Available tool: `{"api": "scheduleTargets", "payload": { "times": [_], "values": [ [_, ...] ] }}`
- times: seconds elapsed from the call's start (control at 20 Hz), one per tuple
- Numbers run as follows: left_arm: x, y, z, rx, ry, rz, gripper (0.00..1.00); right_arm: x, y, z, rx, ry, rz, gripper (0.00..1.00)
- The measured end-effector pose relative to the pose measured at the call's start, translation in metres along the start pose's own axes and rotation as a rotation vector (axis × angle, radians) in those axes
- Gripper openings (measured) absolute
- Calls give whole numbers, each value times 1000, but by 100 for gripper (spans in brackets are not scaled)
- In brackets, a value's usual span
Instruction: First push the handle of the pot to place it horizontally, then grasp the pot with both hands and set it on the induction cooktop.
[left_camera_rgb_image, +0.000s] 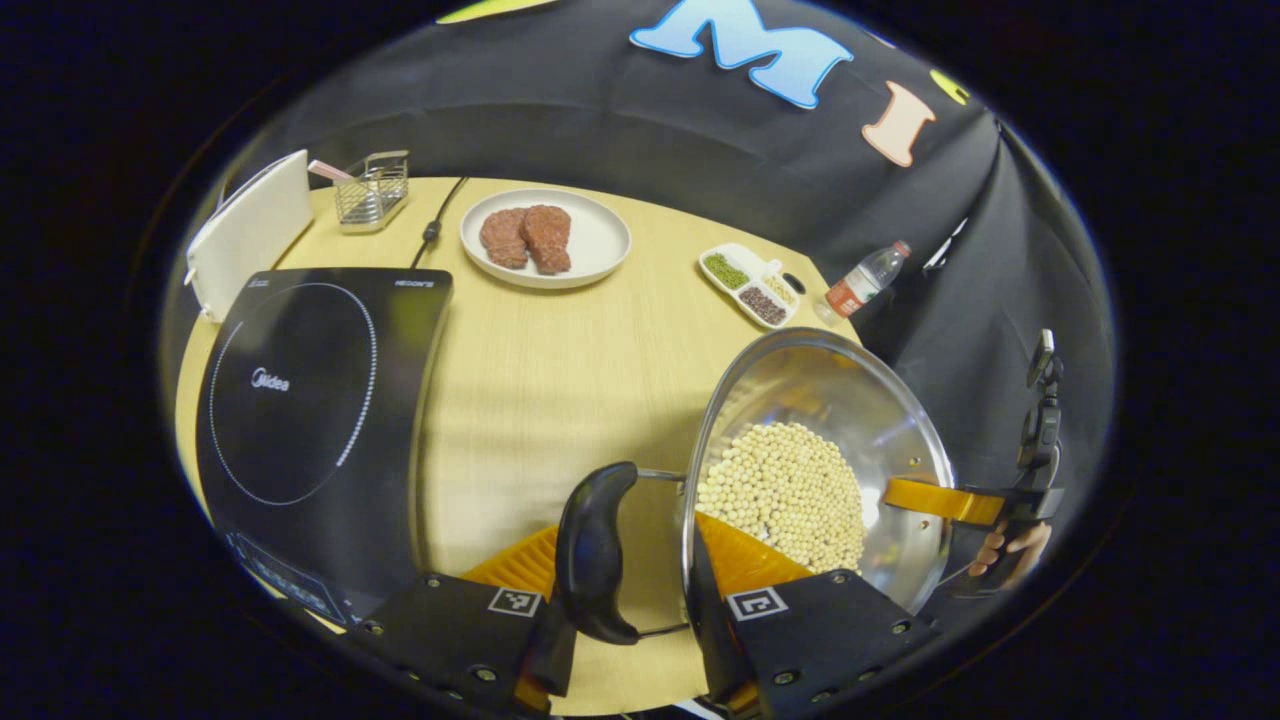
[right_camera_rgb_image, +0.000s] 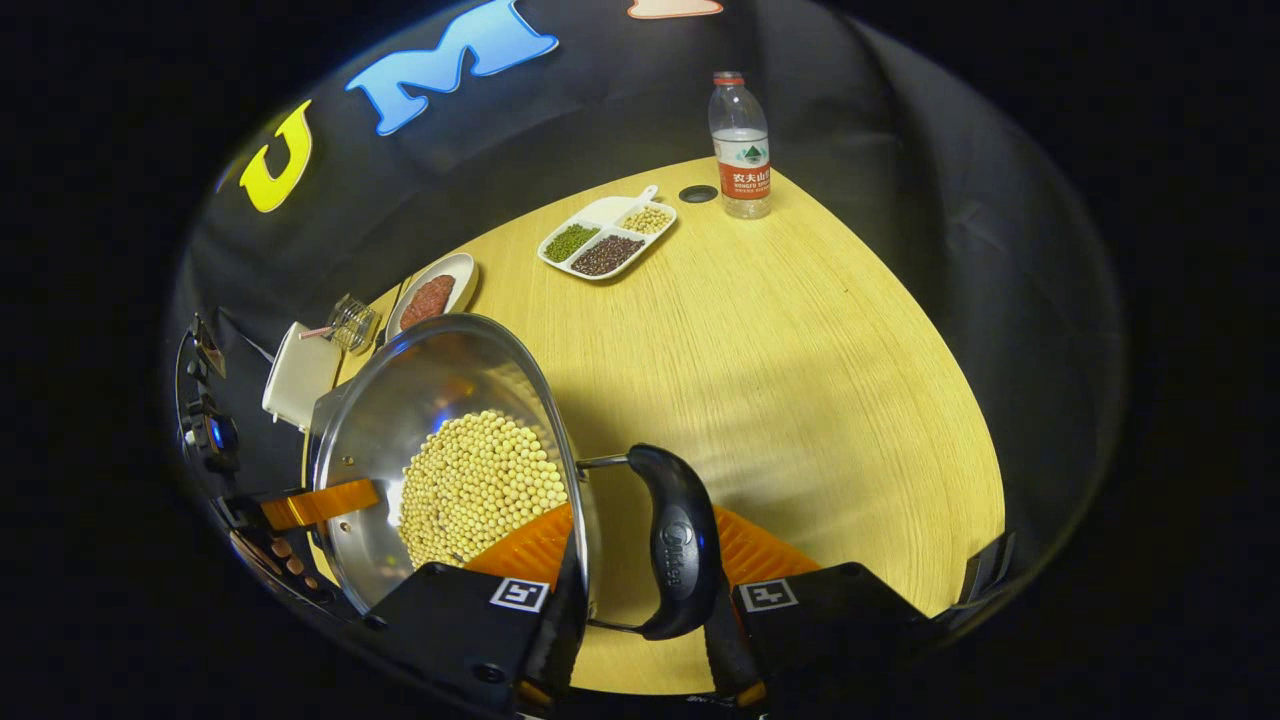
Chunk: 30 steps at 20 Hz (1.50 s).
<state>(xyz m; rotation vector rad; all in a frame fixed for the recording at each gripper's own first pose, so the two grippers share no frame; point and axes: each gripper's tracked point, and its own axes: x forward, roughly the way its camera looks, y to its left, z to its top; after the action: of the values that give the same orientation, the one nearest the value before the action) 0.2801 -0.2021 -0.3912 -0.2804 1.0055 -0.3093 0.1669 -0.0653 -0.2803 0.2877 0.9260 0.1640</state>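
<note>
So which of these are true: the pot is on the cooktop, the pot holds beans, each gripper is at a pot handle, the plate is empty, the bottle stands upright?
1. The pot sits on the induction cooktop. False: it is off to one side of it, tilted, between both grippers.
2. The pot holds pale round beans. True.
3. The left gripper and the right gripper each straddle a black handle of the pot. True.
4. The white plate is empty. False: two reddish-brown meat pieces lie on it.
5. The water bottle stands upright on the table. True.
</note>
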Motion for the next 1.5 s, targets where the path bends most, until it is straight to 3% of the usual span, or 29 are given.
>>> {"api": "scheduleTargets", "payload": {
  "times": [0.5, 0.9, 1.5],
  "values": [
    [2, -1, 5, 15, -13, 21, 52, -25, 77, -52, 38, 10, 29, 54],
    [2, -4, -10, -63, -57, 57, 52, -22, 159, -61, -46, 9, 83, 51],
    [-1, -7, -22, -145, -90, 137, 52, 26, 287, -73, -129, 56, 166, 54]
  ]
}}
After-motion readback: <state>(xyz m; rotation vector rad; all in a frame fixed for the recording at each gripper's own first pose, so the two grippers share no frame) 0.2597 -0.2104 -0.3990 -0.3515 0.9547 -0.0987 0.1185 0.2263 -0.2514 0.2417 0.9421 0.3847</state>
